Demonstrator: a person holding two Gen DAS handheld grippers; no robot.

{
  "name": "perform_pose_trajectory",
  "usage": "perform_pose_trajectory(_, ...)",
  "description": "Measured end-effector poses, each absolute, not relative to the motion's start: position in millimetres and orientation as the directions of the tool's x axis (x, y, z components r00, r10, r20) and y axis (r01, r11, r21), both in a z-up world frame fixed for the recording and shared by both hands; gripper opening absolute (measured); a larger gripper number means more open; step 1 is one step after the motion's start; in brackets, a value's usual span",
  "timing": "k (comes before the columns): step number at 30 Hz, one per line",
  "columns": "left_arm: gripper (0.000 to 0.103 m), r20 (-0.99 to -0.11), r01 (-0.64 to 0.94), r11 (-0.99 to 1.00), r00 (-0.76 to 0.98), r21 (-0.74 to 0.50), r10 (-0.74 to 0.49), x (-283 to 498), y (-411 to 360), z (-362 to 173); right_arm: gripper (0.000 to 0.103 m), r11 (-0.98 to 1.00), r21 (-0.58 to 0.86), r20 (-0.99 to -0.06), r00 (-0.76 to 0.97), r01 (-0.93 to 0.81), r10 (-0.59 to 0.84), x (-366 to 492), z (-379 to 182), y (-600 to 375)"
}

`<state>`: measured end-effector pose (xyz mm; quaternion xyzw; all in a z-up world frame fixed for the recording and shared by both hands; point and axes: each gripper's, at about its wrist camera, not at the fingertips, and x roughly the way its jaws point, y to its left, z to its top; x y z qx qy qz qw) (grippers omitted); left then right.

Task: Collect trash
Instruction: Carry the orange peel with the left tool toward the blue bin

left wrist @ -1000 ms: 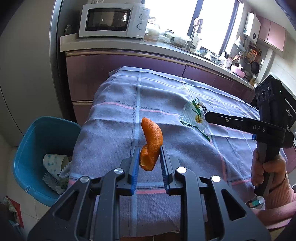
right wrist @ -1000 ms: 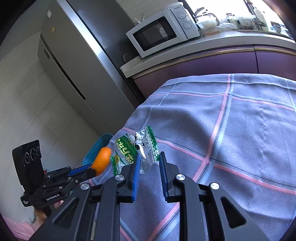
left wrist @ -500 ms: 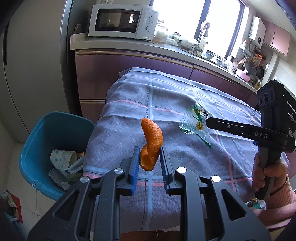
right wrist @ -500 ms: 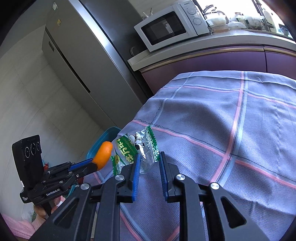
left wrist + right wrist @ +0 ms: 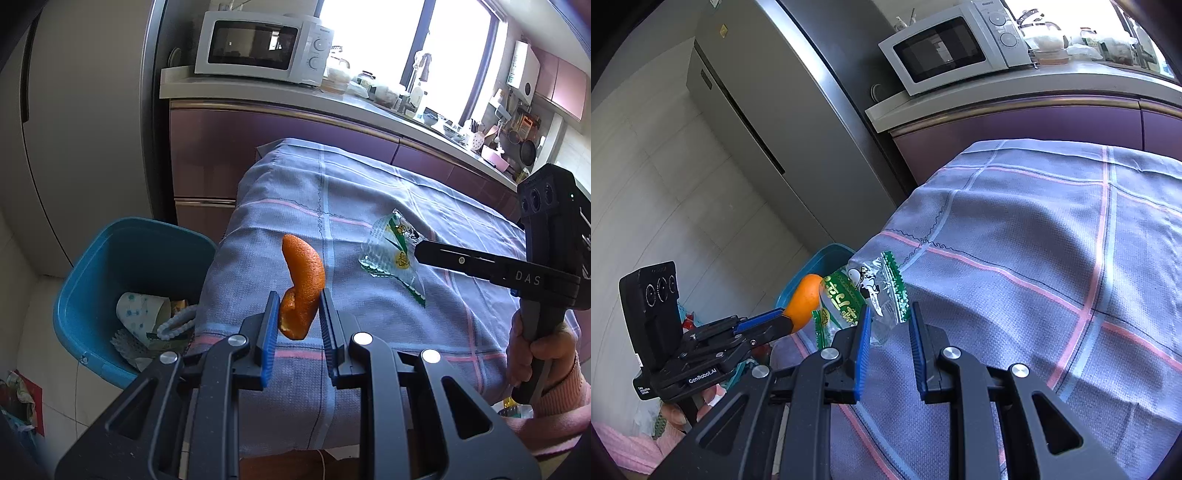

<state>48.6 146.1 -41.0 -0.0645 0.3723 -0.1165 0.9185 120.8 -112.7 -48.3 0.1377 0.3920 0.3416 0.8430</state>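
Observation:
A curled orange peel (image 5: 303,280) stands upright between the blue pads of my left gripper (image 5: 298,295), which is shut on it above the table's left edge. A clear wrapper with green print (image 5: 864,291) hangs in my right gripper (image 5: 890,309), which is shut on it just over the cloth. In the left wrist view the right gripper (image 5: 421,248) comes in from the right with the wrapper (image 5: 391,251) at its tip. The right wrist view shows the left gripper (image 5: 781,319) and its peel (image 5: 805,301) to the lower left. A blue bin (image 5: 110,254) stands on the floor left of the table.
The table wears a grey-blue checked cloth (image 5: 369,192). The bin holds a paper cup (image 5: 142,310) and other scraps. Behind stand purple cabinets (image 5: 221,147), a counter with a white microwave (image 5: 258,48) and a grey fridge (image 5: 768,122). A hand in a pink sleeve (image 5: 535,354) holds the right gripper.
Both grippers have carried the peel and the wrapper leftward over the table, toward its left edge. The blue bin now sits nearer and larger in both views.

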Motion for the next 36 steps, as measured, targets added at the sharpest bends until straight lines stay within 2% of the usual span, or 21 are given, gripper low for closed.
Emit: perform_pose_trajectory(36, 0.022, -0.662, 0.075, 0.979, 0.726, -0.192, -0.186, 42.8, 186.7, -36.8, 0.019, 0.677, 0.495, -0.562, 0.393, -0.544, 0.728, 118.8, -43.7, -63.7)
